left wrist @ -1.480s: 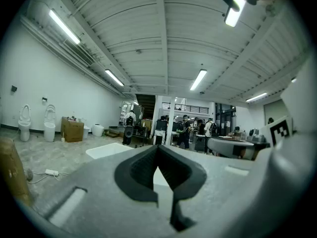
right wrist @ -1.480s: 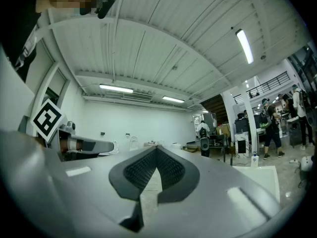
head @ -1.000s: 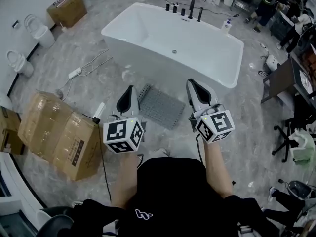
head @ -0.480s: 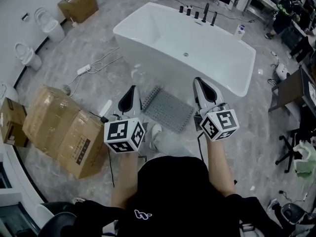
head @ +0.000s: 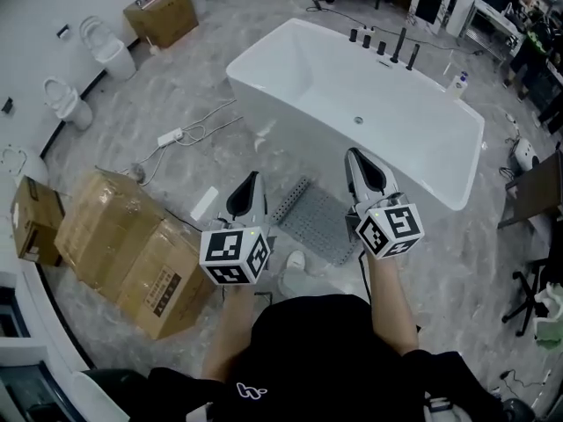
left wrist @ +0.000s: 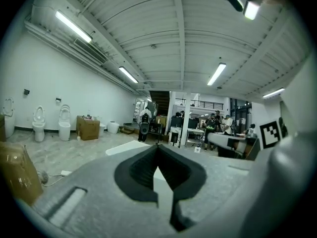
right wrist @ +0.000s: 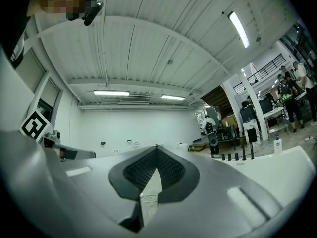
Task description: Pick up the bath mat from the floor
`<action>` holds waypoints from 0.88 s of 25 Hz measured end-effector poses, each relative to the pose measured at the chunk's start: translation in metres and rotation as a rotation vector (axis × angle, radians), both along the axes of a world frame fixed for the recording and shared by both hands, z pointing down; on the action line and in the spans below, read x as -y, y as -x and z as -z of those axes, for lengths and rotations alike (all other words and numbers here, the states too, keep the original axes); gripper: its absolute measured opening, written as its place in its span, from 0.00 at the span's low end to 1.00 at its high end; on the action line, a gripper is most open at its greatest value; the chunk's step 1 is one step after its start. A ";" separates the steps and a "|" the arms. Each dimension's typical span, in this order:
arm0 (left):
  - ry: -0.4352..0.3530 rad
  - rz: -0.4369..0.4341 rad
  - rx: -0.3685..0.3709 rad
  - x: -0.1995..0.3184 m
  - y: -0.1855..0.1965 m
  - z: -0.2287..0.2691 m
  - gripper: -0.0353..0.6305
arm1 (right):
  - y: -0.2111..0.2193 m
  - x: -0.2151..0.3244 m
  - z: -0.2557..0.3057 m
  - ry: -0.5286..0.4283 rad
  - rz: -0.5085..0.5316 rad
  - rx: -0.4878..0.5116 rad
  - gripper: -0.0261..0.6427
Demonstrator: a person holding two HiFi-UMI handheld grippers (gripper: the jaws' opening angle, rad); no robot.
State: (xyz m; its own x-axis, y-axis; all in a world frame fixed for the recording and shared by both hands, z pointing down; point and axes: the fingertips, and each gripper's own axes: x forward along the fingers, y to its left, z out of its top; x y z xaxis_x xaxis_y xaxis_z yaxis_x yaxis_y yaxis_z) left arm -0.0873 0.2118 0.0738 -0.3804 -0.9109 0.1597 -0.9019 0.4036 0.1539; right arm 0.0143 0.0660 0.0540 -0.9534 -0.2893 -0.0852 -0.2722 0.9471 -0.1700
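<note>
The grey studded bath mat (head: pixel 318 220) lies flat on the marble floor beside the white bathtub (head: pixel 361 104), in the head view between my two grippers. My left gripper (head: pixel 249 181) is held out level to the mat's left, jaws shut and empty. My right gripper (head: pixel 359 158) is held level at the mat's right, over the tub's near wall, also shut with nothing in it. In the left gripper view my left gripper (left wrist: pixel 157 146) shows closed tips against the room; in the right gripper view my right gripper (right wrist: pixel 156 147) does the same.
Cardboard boxes (head: pixel 132 244) lie on the floor at the left, with a white power strip and cable (head: pixel 171 136) beyond them. Toilets (head: pixel 106 49) stand along the left wall. Black taps (head: pixel 387 44) line the tub's far rim. A desk and chairs (head: pixel 537 200) stand right.
Both grippers and the person have advanced toward the tub. The mat now sits closer, partly under the line between the grippers. Jaws stayed shut.
</note>
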 end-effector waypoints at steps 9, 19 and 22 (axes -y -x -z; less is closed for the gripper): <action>0.052 -0.022 0.040 0.038 0.098 0.010 0.05 | 0.110 0.025 0.002 -0.139 0.004 -0.053 0.05; 0.051 -0.108 0.028 0.069 0.150 0.007 0.05 | 0.164 0.040 0.006 -0.147 -0.050 -0.050 0.05; 0.040 -0.186 0.020 0.100 0.144 -0.002 0.05 | 0.140 0.061 0.001 -0.182 -0.149 -0.093 0.05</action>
